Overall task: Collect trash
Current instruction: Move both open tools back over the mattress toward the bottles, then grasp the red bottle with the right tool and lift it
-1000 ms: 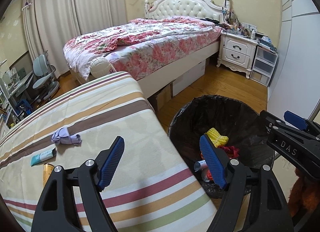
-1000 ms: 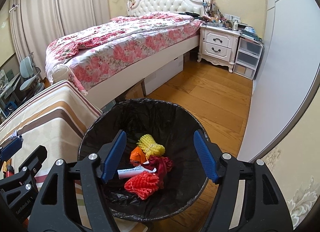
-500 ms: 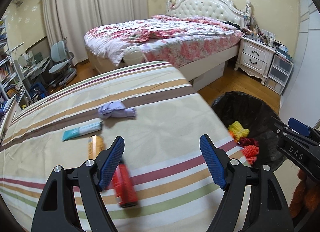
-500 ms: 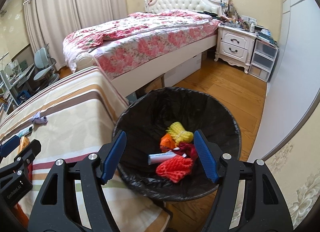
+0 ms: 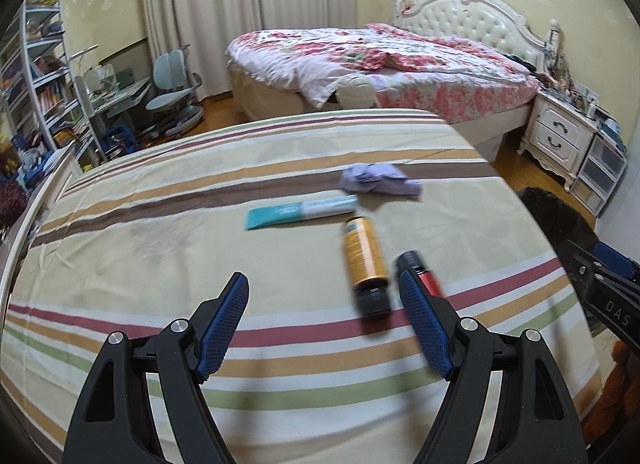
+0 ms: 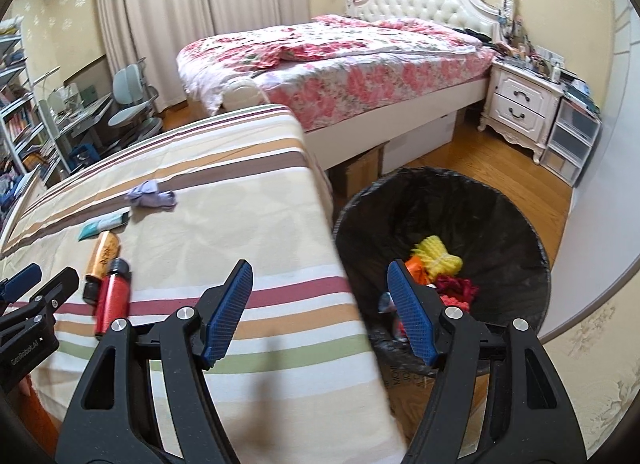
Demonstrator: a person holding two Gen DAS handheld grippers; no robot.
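On the striped bedspread (image 5: 160, 223) lie a crumpled lilac tissue (image 5: 378, 180), a teal tube (image 5: 300, 211), an orange bottle (image 5: 364, 264) and a red bottle (image 5: 420, 272). My left gripper (image 5: 322, 288) hovers open over the spread, the bottles just ahead of its right finger. My right gripper (image 6: 320, 276) is open and empty above the bed's edge, next to the black-lined bin (image 6: 400, 199) that holds yellow, orange and red trash. From the right wrist I see the same tissue (image 6: 150, 195), tube (image 6: 104, 223), orange bottle (image 6: 104, 254) and red bottle (image 6: 114, 296).
A floral bed (image 6: 340, 63) stands beyond, with a white nightstand (image 6: 520, 111) and plastic drawers (image 6: 572, 143) at the right. A desk chair (image 5: 172, 91) and shelves (image 5: 36, 83) are at the left. Wooden floor (image 6: 472, 155) surrounds the bin.
Both grippers have swung left, away from the bin and over the striped bedspread. The bottles, tube and tissue have come into the middle of the left wrist view. Both jaws stay equally wide.
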